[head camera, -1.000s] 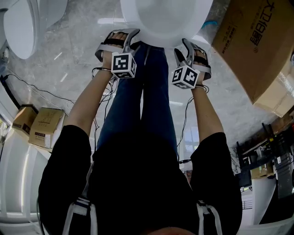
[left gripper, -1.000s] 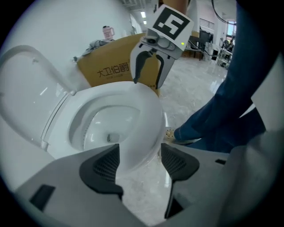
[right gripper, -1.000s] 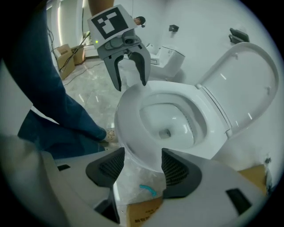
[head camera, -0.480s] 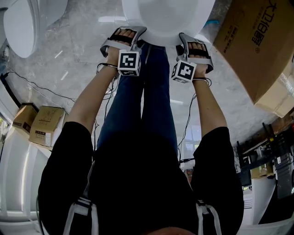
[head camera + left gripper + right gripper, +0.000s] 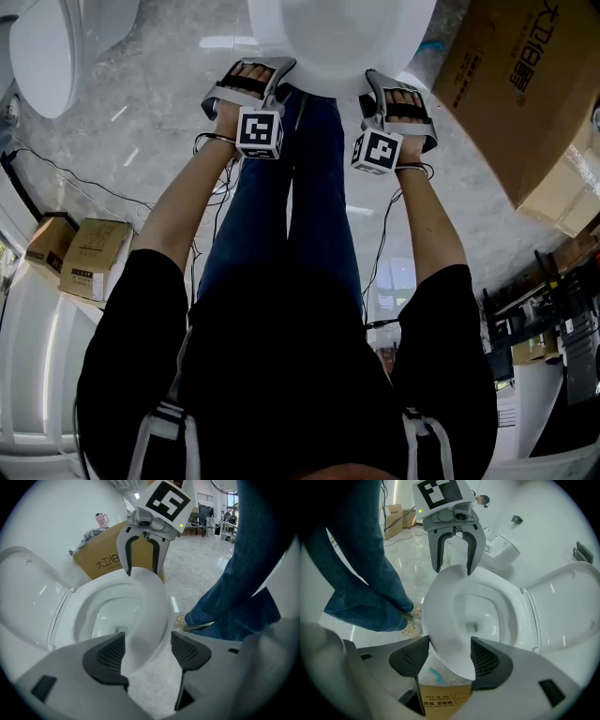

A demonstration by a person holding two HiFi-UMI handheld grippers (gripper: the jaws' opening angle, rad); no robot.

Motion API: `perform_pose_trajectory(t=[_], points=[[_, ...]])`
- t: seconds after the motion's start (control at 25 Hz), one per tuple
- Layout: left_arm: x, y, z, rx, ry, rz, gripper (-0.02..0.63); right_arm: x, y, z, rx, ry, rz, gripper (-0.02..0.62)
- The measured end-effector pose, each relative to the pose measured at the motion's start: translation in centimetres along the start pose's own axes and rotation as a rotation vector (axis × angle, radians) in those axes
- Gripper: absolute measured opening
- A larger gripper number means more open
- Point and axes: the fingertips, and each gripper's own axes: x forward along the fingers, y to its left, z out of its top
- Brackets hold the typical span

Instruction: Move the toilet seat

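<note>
Currently, my left gripper has its jaws spread, with the front rim of the toilet seat standing between the pads. I cannot confirm pad contact. My right gripper is likewise spread and straddles the same rim on the opposite side. The seat is positioned over the bowl, with the lid raised behind it. A cardboard box stands near the toilet, on my right.

Toilet seat: plain white. Marker cubes: black-and-white square pattern. Jeans: blue. Shirt: black. Cardboard box: brown. Floor: grey, marbled.
</note>
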Motion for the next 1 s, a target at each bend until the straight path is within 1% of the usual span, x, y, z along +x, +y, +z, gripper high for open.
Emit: perform_pose_trajectory(t=[0.08,0.28,0.44,0.64,0.76,0.84,1.0], points=[[-0.3,-0.1,0.1,0.008,0.001,0.004,0.304,-0.7,-0.2,0.1,0.004,-0.006,-0.007,0.295],[-1.5,0.8,1.3,0.046,-0.016,0.047,0.313,-2.8,-1.2,0.3,0.023,-0.012,-0.034,0.293],[-2.3,1.0,2.0,0.060,-0.025,0.055,0.316,-4.4,-1.9,0.6,0.046,-0.016,-0.051,0.291],[-3.3,0.9,2.0,0.069,-0.007,0.112,0.314,-6.6,-2.8,0.9,0.058,-0.029,-0.071,0.279],[-4.2,1.7,2.3,0.114,0.000,0.156,0.314,-7.7,-3.4,0.9,0.055,-0.043,-0.088,0.278],[-4.7,2.7,2.9,0.108,-0.014,0.193,0.314,-8.4,-3.7,0.8,0.061,-0.043,-0.096,0.278],[-5.7,3.3,3.3,0.104,-0.025,0.218,0.313,-10.2,-4.9,1.1,0.086,-0.041,-0.105,0.278]])
